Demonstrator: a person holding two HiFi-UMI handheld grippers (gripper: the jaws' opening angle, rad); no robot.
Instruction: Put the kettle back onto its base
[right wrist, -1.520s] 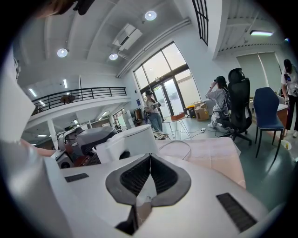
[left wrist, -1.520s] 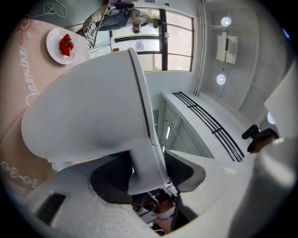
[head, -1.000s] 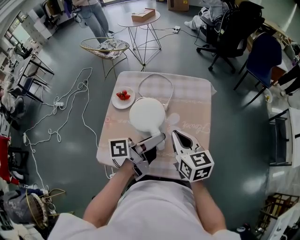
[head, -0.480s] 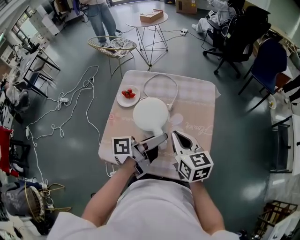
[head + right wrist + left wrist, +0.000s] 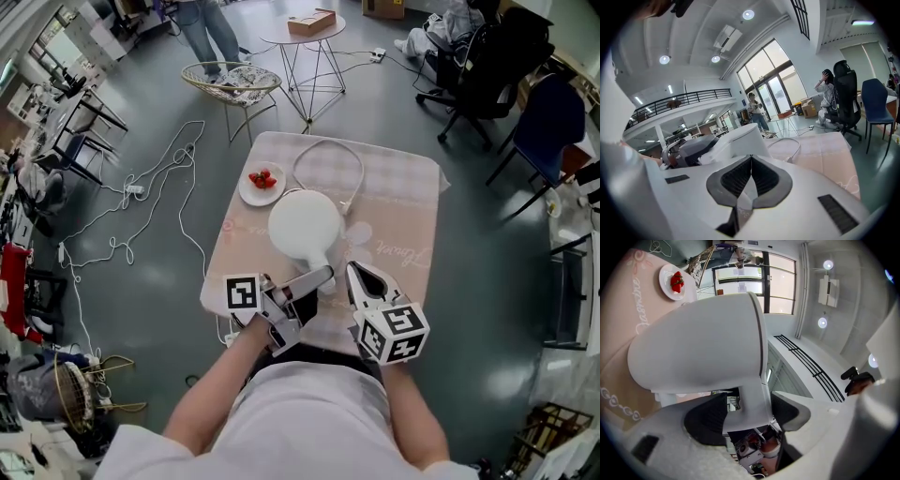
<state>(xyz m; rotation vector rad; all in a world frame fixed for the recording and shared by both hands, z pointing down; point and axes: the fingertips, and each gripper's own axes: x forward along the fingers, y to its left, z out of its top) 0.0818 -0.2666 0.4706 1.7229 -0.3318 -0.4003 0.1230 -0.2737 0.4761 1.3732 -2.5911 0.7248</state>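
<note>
A white kettle [image 5: 305, 225] stands upright on the pink tablecloth [image 5: 403, 216], its handle [image 5: 323, 278] towards me. Its base is hidden under it; a white cord [image 5: 328, 150] loops behind. My left gripper [image 5: 317, 286] straddles the handle. In the left gripper view the kettle [image 5: 703, 348] fills the frame, and the handle [image 5: 752, 394] stands between the opening jaws of the left gripper [image 5: 750, 399], a thin gap at the right pad. My right gripper [image 5: 354, 272] rests just right of the handle, shut and empty. In the right gripper view the right gripper [image 5: 751, 159] points past the kettle [image 5: 745, 138].
A plate of strawberries [image 5: 262, 183] sits left of the kettle. Beyond the table are a wire chair [image 5: 232, 82], a round side table with a box [image 5: 314, 23], office chairs [image 5: 487, 56] and loose cables on the floor [image 5: 141, 216].
The kettle and both grippers keep their places on the table. Only the head view has shifted a little, so the scene sits slightly lower and to the right.
</note>
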